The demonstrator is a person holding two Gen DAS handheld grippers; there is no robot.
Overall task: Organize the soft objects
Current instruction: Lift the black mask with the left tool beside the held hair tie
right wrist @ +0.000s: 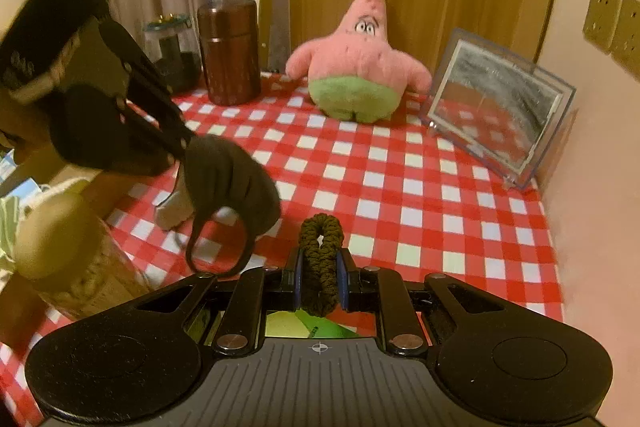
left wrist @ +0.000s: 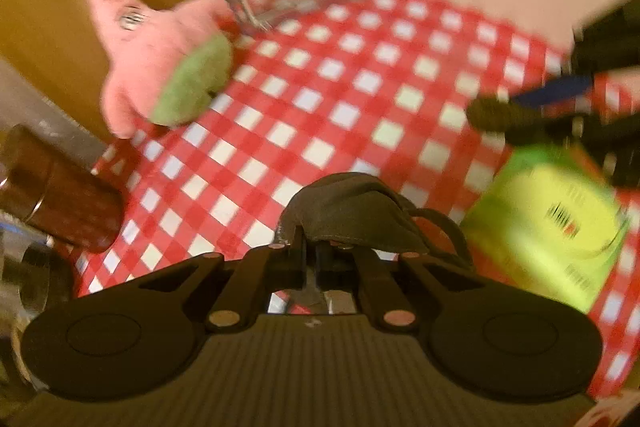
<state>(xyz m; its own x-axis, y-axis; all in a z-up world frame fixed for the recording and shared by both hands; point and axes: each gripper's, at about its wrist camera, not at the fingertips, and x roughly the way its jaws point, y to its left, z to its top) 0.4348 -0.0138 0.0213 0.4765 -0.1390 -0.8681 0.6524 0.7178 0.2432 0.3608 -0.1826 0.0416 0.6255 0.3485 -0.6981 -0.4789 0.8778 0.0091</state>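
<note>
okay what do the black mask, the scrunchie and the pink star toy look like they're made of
Black mask in the left gripper: apparently soft matte cloth; it droops in folds, ear loop dangling.
Scrunchie in the right gripper: looks like dark olive knitted or crinkled fabric over elastic; its surface is bumpy.
Pink star toy: plush with a short fuzzy nap and green plush shorts.

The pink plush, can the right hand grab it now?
Probably not yet: the right gripper already pinches a scrunchie, so its fingers are full. The cloth before the plush lies bare.
</note>
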